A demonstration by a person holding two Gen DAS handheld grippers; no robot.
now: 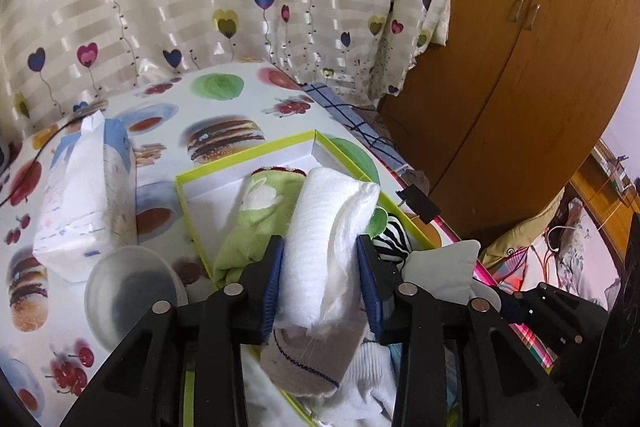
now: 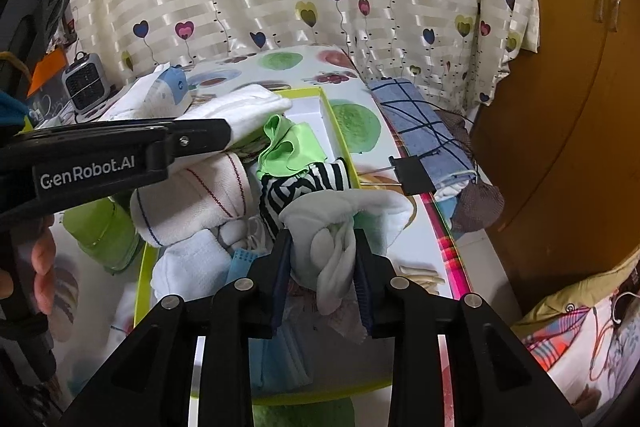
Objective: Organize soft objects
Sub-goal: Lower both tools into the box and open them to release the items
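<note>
currently a white rolled cloth (image 1: 324,235) is gripped by the left tool (image 1: 320,287) and a pale sock bundle (image 2: 336,227) by the right tool (image 2: 322,275) over the box (image 1: 248,151), where release is probably called for next.

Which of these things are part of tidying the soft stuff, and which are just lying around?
Job: rolled white towel in left gripper; pale grey cloth bundle in right gripper; yellow-rimmed white box; striped sock.
Lying about: tissue pack; black binder clip; clear bowl.
</note>
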